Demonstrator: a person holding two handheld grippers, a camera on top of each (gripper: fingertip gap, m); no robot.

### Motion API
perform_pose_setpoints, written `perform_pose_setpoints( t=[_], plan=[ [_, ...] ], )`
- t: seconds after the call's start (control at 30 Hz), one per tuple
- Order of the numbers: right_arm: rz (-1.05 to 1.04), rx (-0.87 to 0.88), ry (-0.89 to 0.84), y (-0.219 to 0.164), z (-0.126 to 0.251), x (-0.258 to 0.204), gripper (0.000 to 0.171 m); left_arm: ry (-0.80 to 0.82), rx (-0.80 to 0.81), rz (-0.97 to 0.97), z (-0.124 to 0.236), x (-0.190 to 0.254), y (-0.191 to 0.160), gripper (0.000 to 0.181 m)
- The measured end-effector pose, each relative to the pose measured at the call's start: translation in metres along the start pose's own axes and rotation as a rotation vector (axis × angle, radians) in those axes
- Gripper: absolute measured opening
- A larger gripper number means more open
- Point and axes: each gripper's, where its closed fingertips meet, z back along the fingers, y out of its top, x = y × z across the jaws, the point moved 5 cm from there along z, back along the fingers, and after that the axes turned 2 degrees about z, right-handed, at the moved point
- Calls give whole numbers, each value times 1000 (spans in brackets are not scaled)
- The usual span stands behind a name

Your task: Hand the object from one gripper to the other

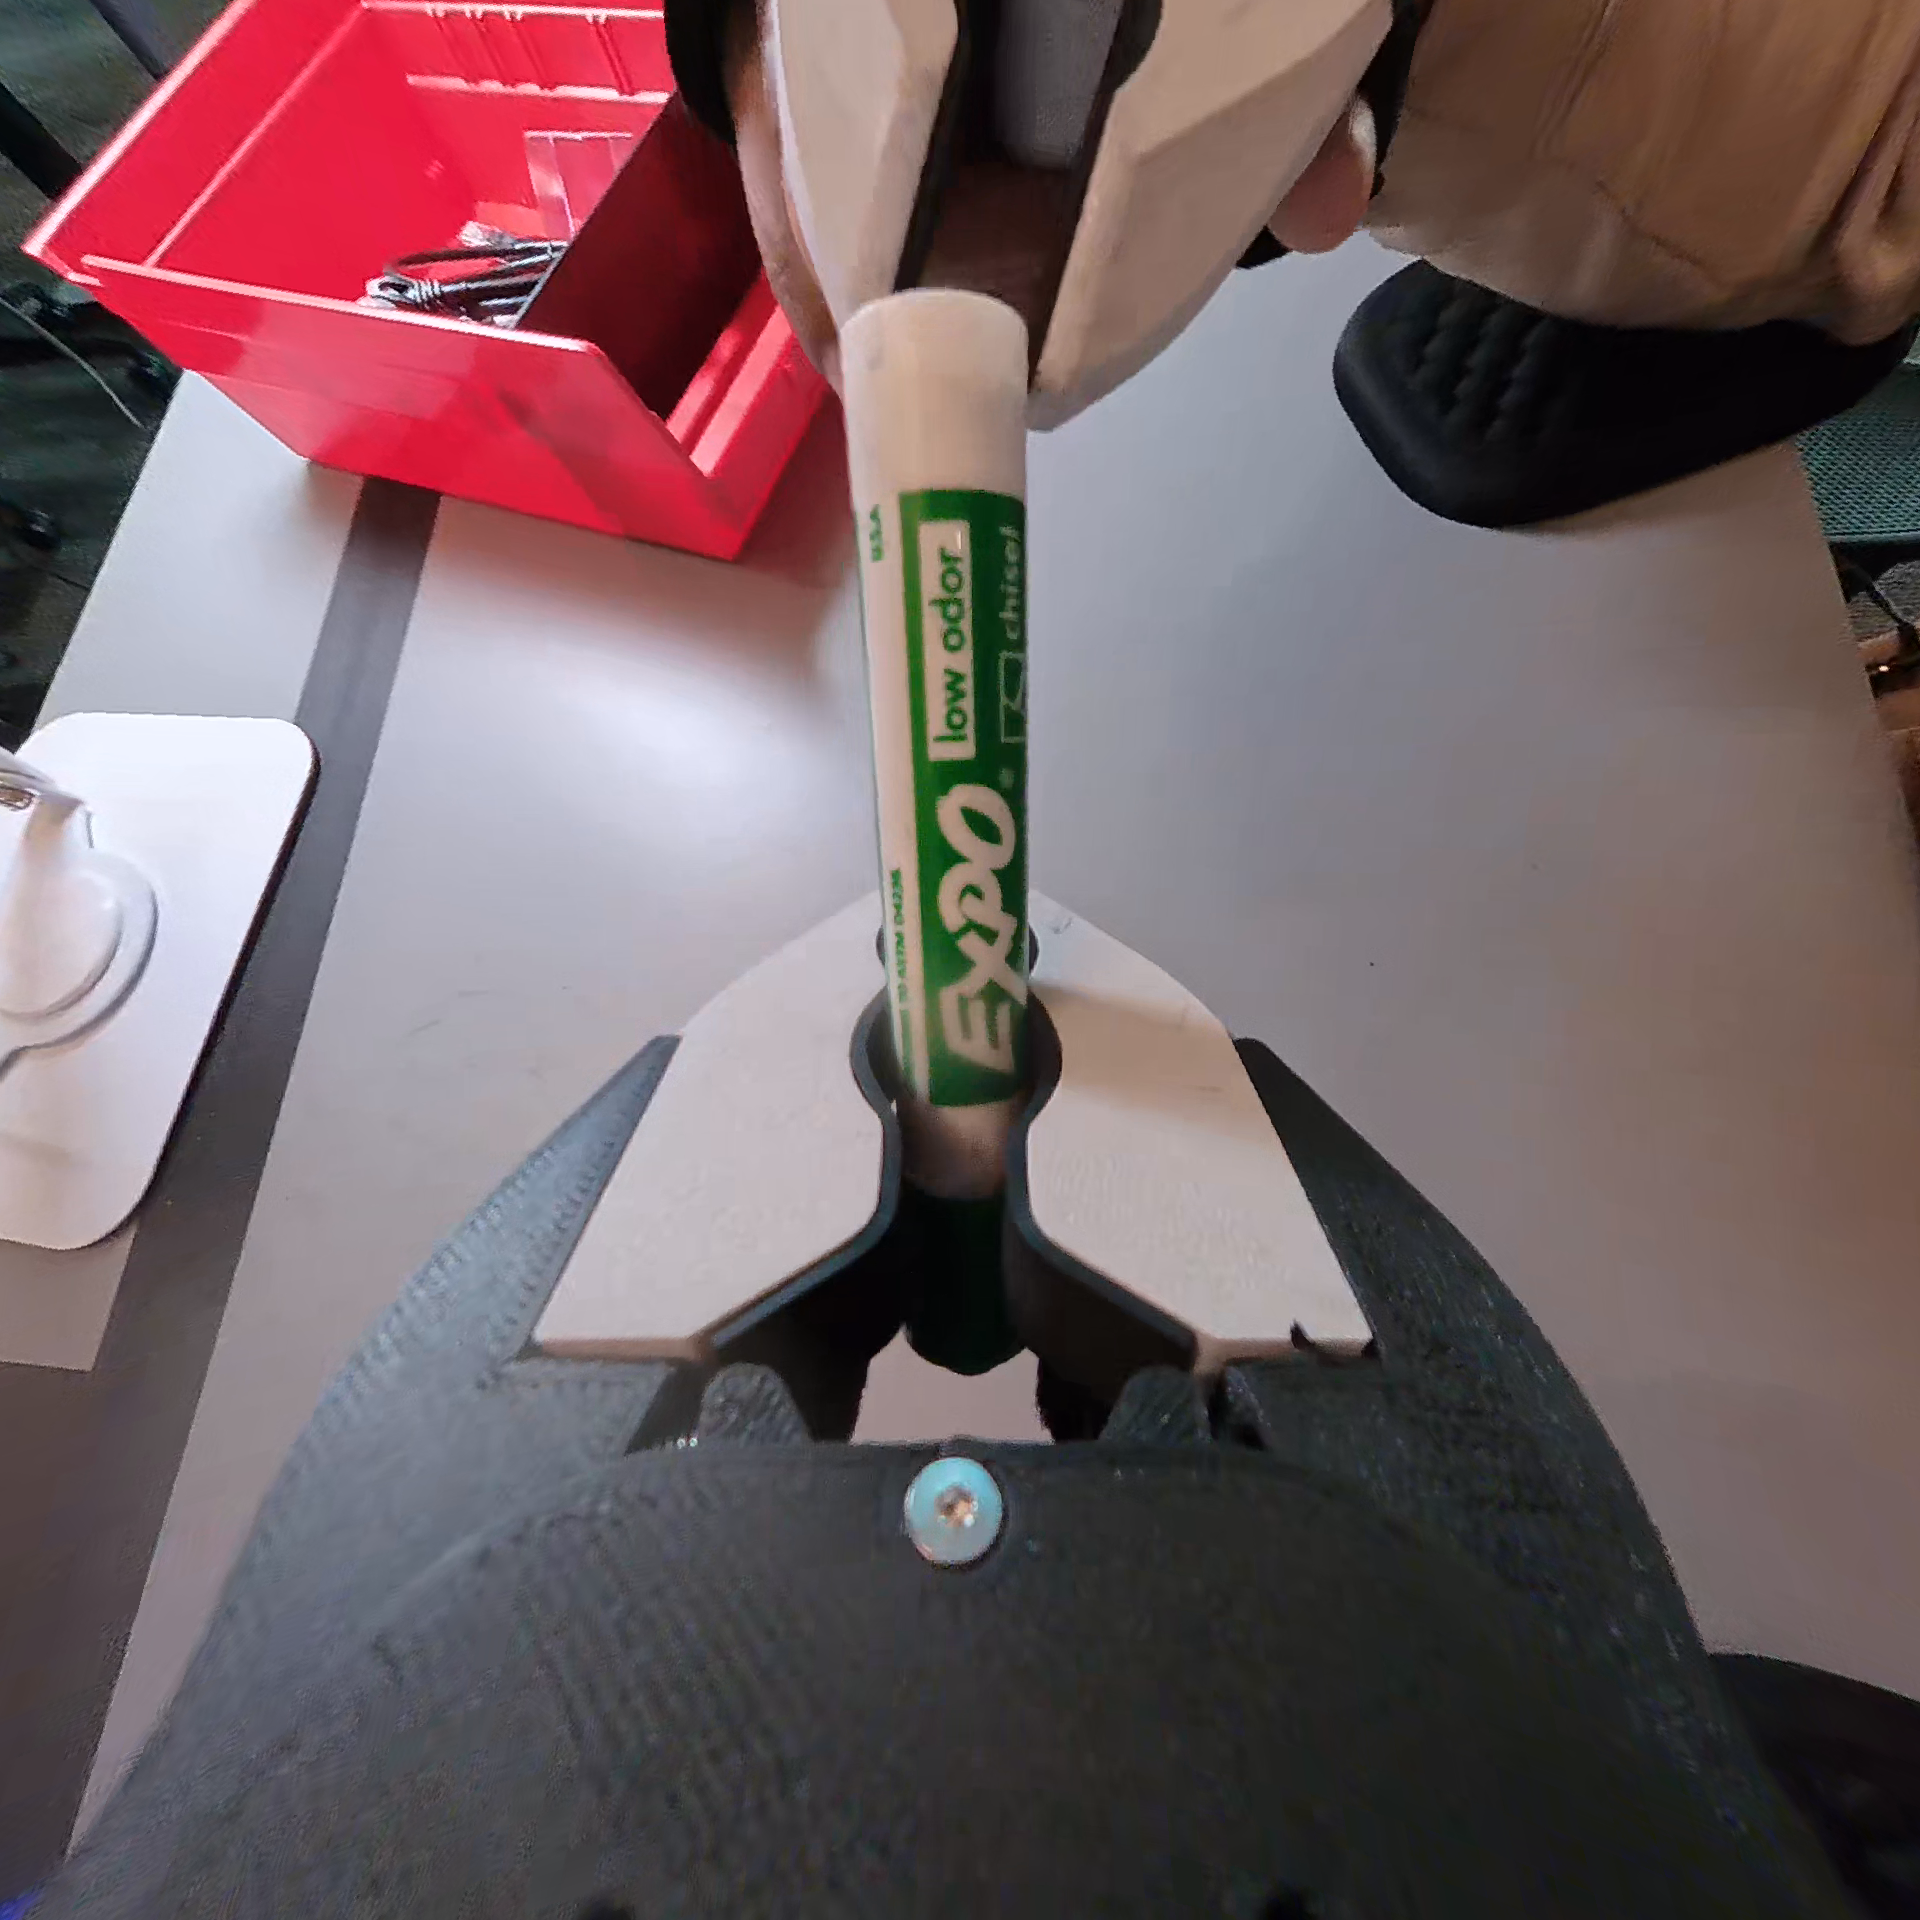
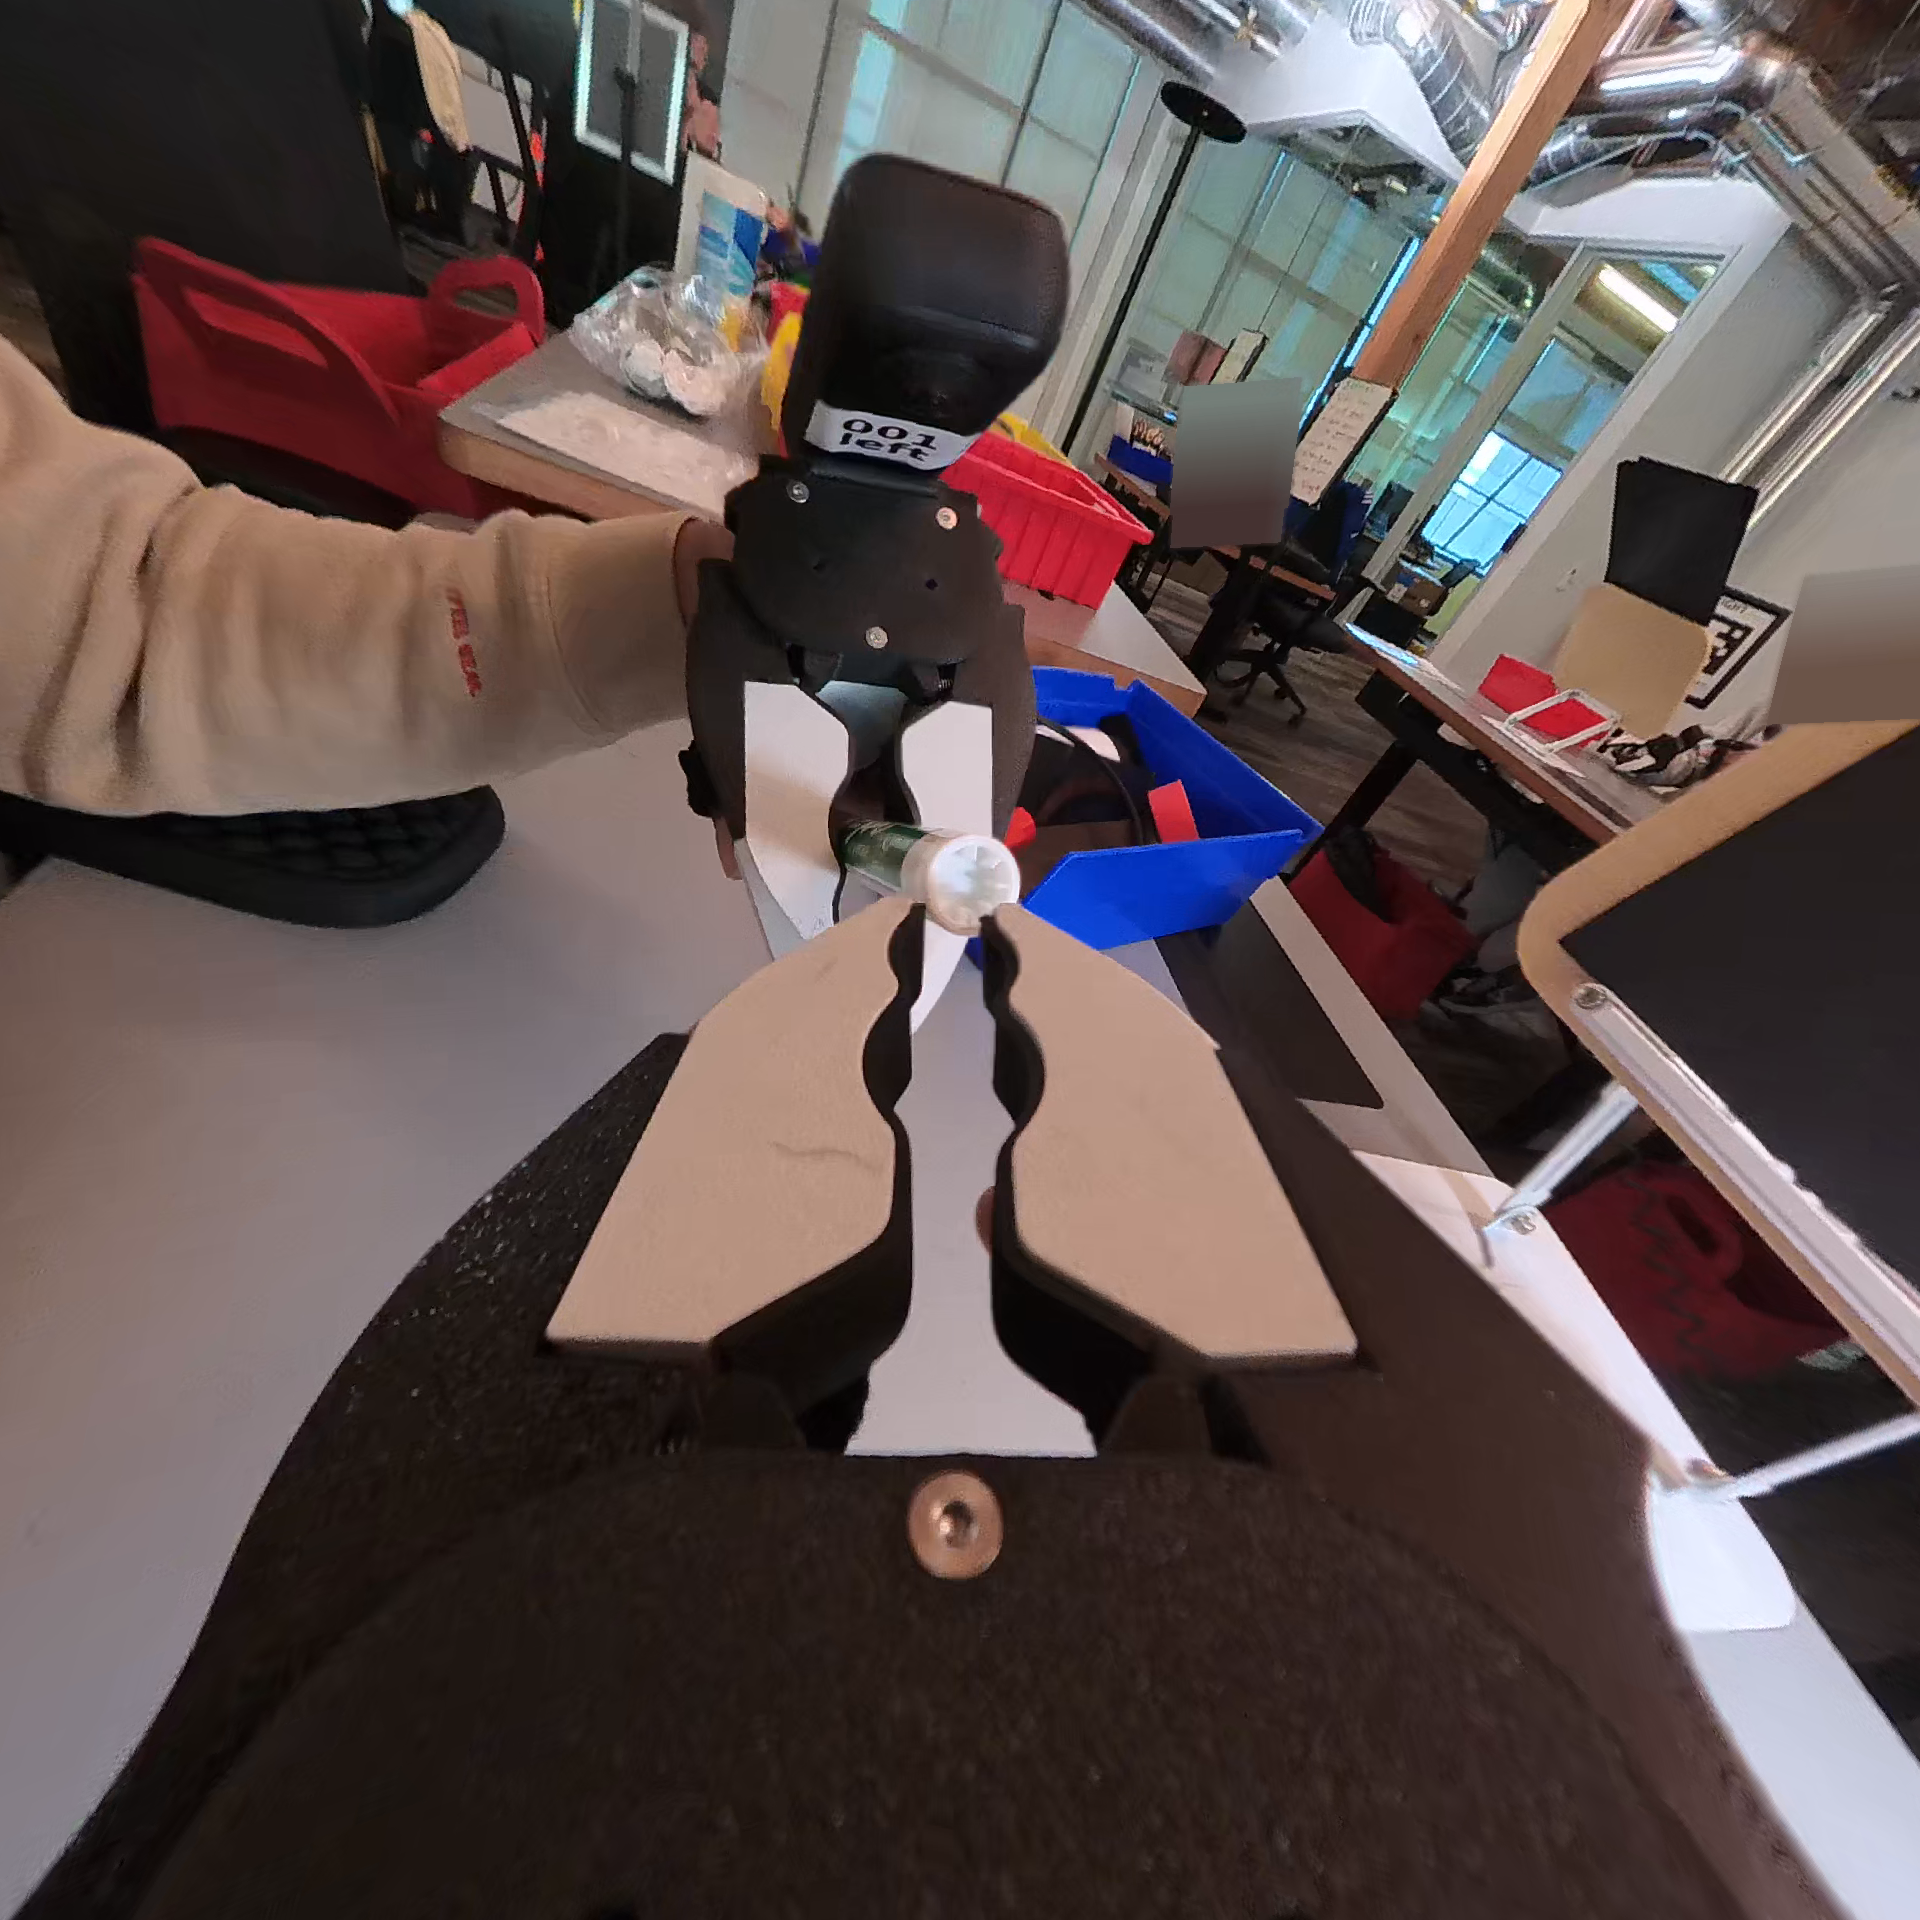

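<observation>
White cylindrical plastic marker w/ green label [image 1: 951, 727] sits clamped in left gripper [image 1: 956, 966], barrel running fwd from its fingers. Marker's white butt end [image 2: 968, 881] lies at the tips of right gripper [image 2: 951, 920], whose fingers are parted, not clamped on it. Red plastic bin [image 1: 416, 291] sits ahead-left of left gripper on grey table [image 1: 1455, 831].

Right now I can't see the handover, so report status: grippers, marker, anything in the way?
Left hand-held gripper shut on marker. Right hand-held gripper open, tips at marker's white end, not clamped. Nothing between them.
</observation>
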Motion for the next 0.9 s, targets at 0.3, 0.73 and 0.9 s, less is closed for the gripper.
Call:
perform_pose_setpoints(
  t=[0.3, 0.73, 0.9],
  plan=[
    [113, -87, -12, 2, -3, -7, 14, -37, -36, 22, -2, 2, -5, 15],
    [-14, 27, -88, 1, -7, 2, 7, -86, 130, 130, 9, -5, 6, 15],
    [-46, -53, 55, -5, -4, -7, 6, -125, 102, 86, 5, 1, 2, 16]
  ],
)
